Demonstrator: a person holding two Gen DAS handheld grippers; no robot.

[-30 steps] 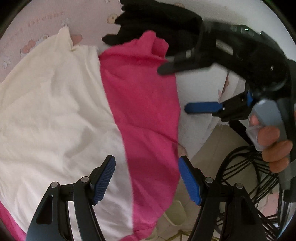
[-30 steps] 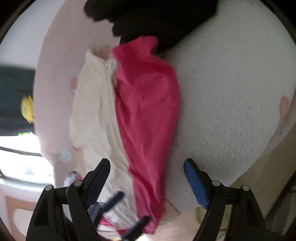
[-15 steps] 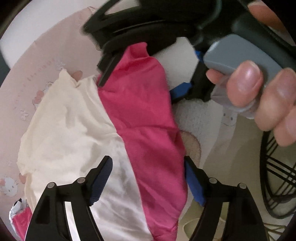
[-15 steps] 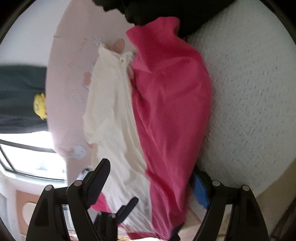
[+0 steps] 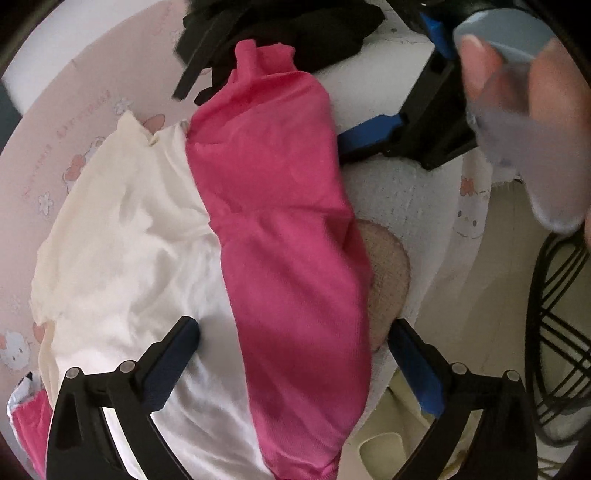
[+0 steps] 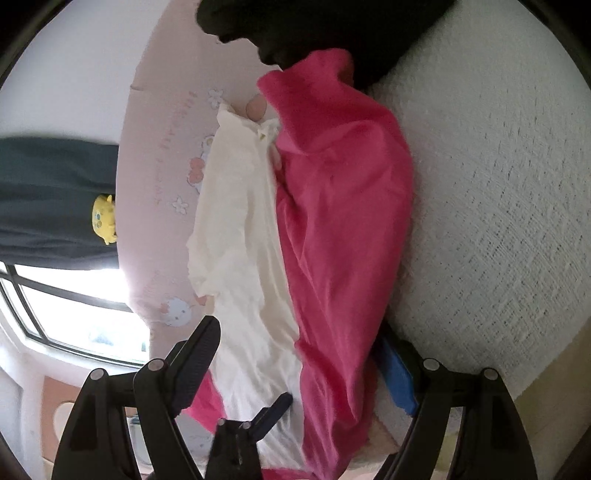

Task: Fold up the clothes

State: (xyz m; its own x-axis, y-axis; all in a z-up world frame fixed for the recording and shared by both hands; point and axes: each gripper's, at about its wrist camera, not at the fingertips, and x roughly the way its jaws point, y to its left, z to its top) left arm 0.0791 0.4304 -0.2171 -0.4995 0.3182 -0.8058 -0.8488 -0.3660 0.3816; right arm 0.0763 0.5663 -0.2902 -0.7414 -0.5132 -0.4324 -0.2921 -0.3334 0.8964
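A pink and cream garment lies on the bed, its pink half on the right and its cream half on the left. It also shows in the right wrist view, pink part and cream part. My left gripper is open, jaws wide on either side of the garment's near end. My right gripper is open over the same garment's near end; it also shows at the top right of the left wrist view, held in a hand.
A black garment lies beyond the pink one, seen also in the right wrist view. A pink cartoon-print sheet and a white textured cover lie underneath. A black wire frame stands off the bed's right edge.
Both grippers have moved closer to the garment's near end. The right gripper has risen to the top right of the left wrist view. Both stay open.
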